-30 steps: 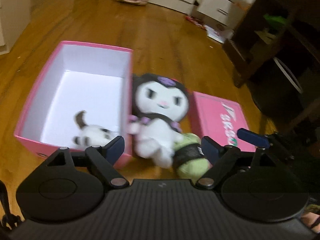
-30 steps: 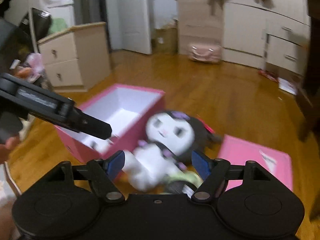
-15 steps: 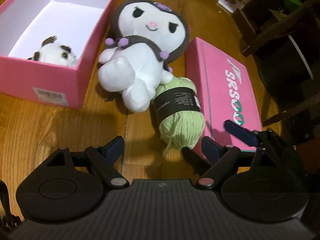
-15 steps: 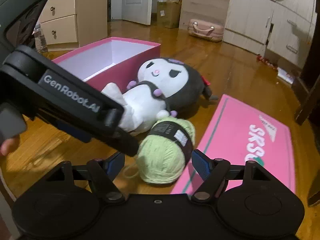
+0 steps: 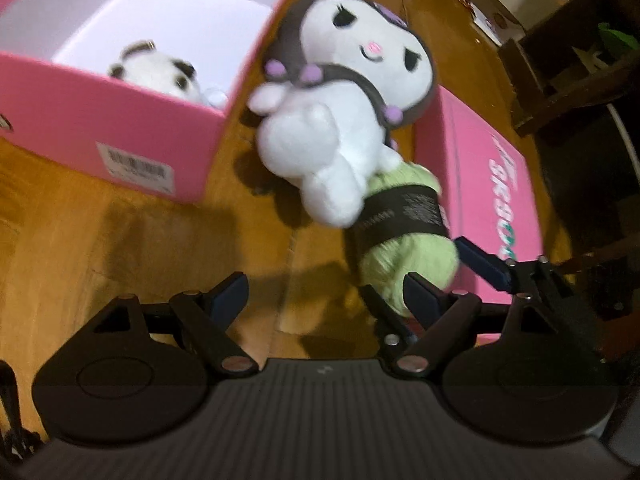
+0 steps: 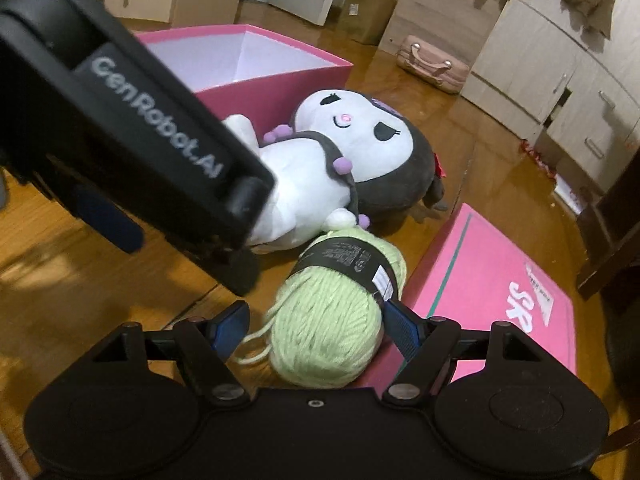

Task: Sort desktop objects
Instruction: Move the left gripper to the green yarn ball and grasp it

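A white and dark plush doll (image 5: 344, 120) (image 6: 340, 160) lies on the wood floor beside an open pink box (image 5: 132, 128) (image 6: 256, 64). A small white and brown plush (image 5: 160, 76) sits inside the box. A green yarn ball (image 5: 408, 236) (image 6: 340, 312) with a black label lies against the doll's legs, next to the pink lid (image 5: 492, 184) (image 6: 496, 292). My right gripper (image 6: 316, 324) is open, its fingers on either side of the yarn ball. My left gripper (image 5: 324, 300) is open and empty just short of the doll and yarn; its body (image 6: 132, 128) fills the left of the right wrist view.
A pink handbag (image 6: 432, 64), cardboard boxes (image 6: 372, 12) and white drawers (image 6: 568, 80) stand at the far wall. Dark wooden furniture (image 5: 580, 60) stands right of the lid.
Both grippers have dropped lower and closer to the doll and yarn. The right gripper's fingers now straddle the yarn ball. The toys have not moved.
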`<state>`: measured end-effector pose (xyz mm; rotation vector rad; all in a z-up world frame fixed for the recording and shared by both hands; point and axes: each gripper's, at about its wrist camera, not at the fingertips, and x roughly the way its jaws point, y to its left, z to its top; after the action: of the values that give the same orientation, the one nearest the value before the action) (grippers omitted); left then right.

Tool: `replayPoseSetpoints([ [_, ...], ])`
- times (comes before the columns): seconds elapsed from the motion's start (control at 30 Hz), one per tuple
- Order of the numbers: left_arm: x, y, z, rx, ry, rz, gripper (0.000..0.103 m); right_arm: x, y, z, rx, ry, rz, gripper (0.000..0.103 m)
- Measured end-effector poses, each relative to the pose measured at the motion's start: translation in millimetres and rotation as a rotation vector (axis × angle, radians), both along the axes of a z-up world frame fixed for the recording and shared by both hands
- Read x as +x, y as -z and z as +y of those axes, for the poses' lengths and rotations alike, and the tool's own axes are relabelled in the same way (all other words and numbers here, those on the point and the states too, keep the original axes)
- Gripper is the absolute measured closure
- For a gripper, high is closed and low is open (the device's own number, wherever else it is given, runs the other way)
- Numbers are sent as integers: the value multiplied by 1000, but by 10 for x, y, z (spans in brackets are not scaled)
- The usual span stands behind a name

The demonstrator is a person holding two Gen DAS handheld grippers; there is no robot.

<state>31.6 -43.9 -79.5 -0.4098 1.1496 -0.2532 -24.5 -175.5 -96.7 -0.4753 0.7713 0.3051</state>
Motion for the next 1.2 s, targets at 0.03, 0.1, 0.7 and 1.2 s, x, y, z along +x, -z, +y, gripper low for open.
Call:
replayPoseSetpoints([
  [0.03, 3, 4, 12, -2, -2, 0, 19, 18, 12, -6, 3, 9, -2, 24],
  [0.1, 16, 26, 50, -24, -17, 16, 19, 66, 44, -23, -3, 35, 7, 23],
  [0.7, 31, 118, 142, -45, -54, 55, 19, 110, 325, 97, -174, 11, -46, 27],
  [1.2, 9, 129, 80, -262, -17, 62, 19, -308, -37, -17, 40, 54, -82, 41],
])
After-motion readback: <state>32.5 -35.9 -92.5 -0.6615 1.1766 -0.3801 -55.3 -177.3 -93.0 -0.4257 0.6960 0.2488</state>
